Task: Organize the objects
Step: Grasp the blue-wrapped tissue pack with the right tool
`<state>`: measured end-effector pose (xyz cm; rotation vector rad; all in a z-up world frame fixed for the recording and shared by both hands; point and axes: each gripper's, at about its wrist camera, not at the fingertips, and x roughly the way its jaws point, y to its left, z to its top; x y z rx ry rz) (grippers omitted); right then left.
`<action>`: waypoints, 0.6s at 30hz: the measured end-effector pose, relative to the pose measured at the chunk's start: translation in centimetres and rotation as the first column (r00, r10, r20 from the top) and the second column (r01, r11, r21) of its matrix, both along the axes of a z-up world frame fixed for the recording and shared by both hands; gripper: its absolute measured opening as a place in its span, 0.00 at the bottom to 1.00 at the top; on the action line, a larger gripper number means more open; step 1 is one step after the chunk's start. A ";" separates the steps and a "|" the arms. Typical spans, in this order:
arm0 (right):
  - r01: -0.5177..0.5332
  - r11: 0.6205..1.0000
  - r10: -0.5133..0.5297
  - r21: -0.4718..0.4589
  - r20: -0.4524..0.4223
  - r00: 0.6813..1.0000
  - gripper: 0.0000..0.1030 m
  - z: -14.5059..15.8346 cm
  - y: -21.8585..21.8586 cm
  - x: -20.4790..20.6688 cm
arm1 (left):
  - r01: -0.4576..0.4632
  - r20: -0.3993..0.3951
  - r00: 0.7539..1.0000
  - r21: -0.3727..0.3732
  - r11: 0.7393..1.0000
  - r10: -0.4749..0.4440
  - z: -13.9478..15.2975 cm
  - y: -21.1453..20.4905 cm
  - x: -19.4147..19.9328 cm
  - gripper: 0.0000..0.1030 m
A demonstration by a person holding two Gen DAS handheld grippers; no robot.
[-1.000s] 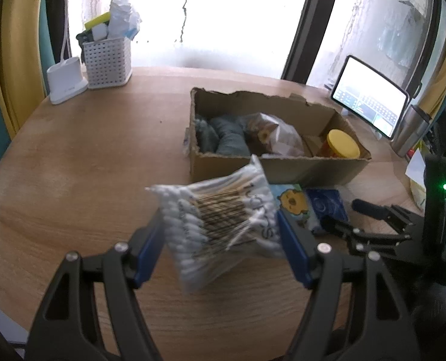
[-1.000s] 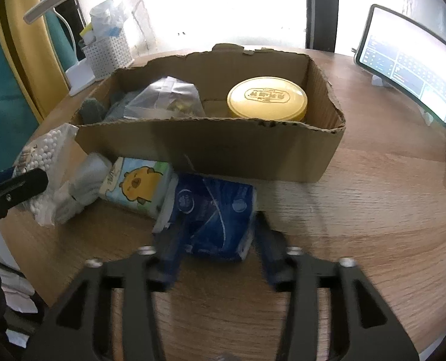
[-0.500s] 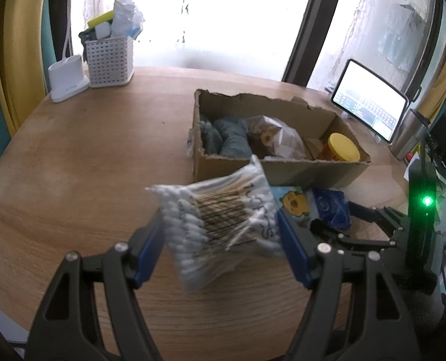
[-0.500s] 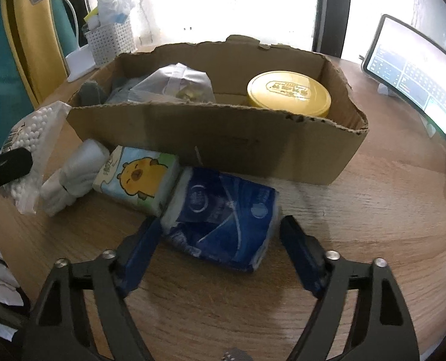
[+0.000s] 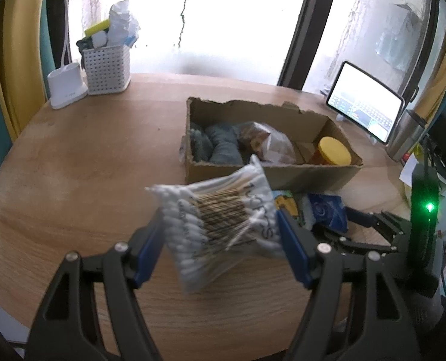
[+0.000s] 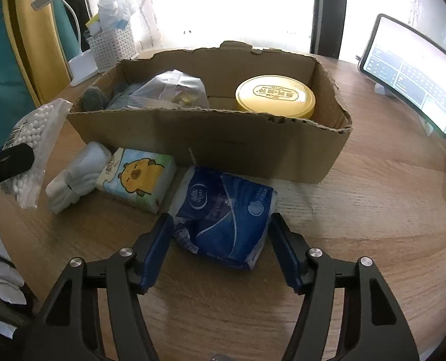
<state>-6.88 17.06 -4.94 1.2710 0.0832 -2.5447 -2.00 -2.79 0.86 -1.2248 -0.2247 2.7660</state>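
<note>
This looks like a home, a desk corner beside a bright window. A round wooden table (image 5: pixel 81 162) stands under the tool. Far ahead to the left are a white desk lamp (image 5: pixel 65 90) and a white basket (image 5: pixel 107 69) with small things. Ahead to the right a tablet (image 5: pixel 363 111) leans on a stand, with yellow curtains (image 6: pixel 42 36) behind.

A cardboard box (image 6: pixel 211 147) sits mid-table (image 6: pixel 373 210). Inside it, a jar (image 6: pixel 275 96) is at the right, a plastic bag (image 6: pixel 174 90) in the middle, and cloth rolls (image 5: pixel 220 146) at the left. Just near of the box lie, left to right, folded socks (image 6: pixel 78 177), a tissue pack (image 6: pixel 138 174) and a second tissue pack (image 6: pixel 226 213). A tablet (image 6: pixel 409 75) stands far right; a basket (image 5: pixel 107 67) stands far left.
</note>
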 end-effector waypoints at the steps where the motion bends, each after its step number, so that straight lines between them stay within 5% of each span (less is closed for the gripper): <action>1: 0.000 1.000 0.000 -0.002 -0.003 1.000 0.66 0.1 0.1 0.2 | 0.002 -0.003 1.000 -0.003 1.000 -0.002 0.1 0.2 0.1 0.71; 13: 0.002 0.999 -0.004 -0.038 -0.054 0.999 0.66 3.7 1.7 1.9 | 0.009 -0.019 1.000 -0.005 1.000 -0.009 1.3 1.5 0.5 0.71; 15: 0.004 0.999 -0.006 -0.035 -0.065 0.998 0.48 4.3 1.8 2.2 | 0.009 -0.022 1.000 -0.002 1.000 -0.009 1.5 1.6 0.6 0.71; 18: 0.000 0.999 -0.002 -0.035 -0.076 0.997 0.48 5.0 2.0 2.4 | 0.010 -0.032 0.999 -0.002 1.000 -0.010 1.7 1.7 0.6 0.71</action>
